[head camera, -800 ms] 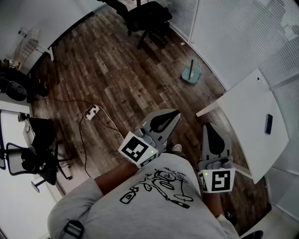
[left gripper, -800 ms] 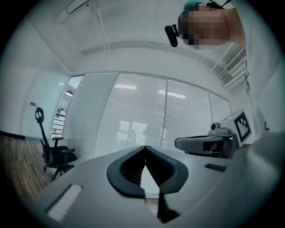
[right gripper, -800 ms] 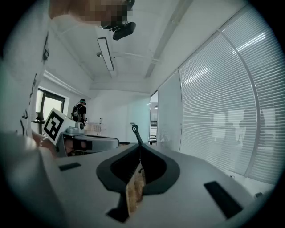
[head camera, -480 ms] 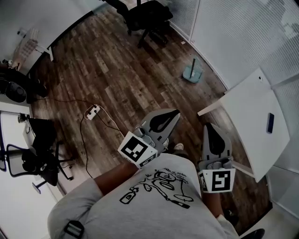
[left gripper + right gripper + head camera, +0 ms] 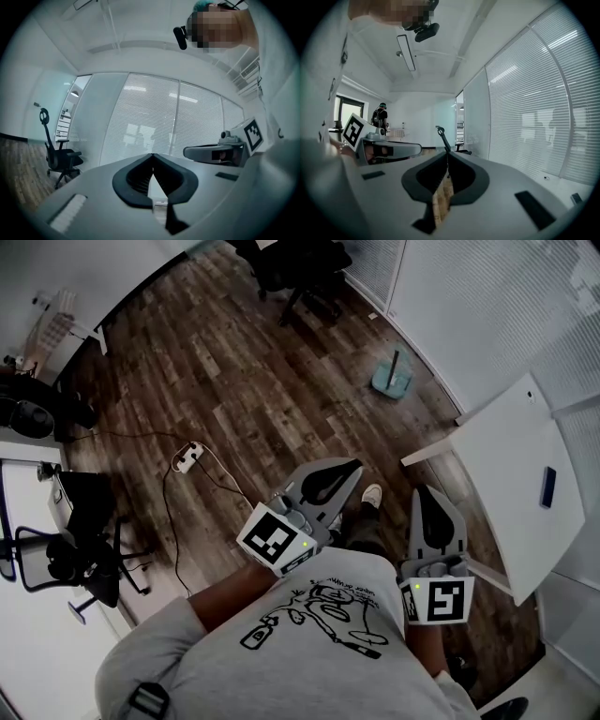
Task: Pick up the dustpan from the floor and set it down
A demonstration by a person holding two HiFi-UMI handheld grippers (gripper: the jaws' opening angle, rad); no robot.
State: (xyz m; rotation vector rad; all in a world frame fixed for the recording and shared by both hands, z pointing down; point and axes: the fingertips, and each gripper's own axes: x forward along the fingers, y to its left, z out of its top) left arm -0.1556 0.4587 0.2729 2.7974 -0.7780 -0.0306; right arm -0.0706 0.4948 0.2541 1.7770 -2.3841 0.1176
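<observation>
The dustpan (image 5: 389, 383) sits on the floor close to the blinds (image 5: 487, 306), with a chair (image 5: 300, 268) farther back, a power strip (image 5: 187, 457) well to its left, and a table (image 5: 497, 465) nearer on the right bearing what may be a phone (image 5: 548, 487).

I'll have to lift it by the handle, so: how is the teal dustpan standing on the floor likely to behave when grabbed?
The dustpan looks like thin plastic, so it is probably light and fairly stiff. Its tall handle stands upright over a small base, so a sideways nudge may tip it. Gripped high up, it would likely swing.
</observation>
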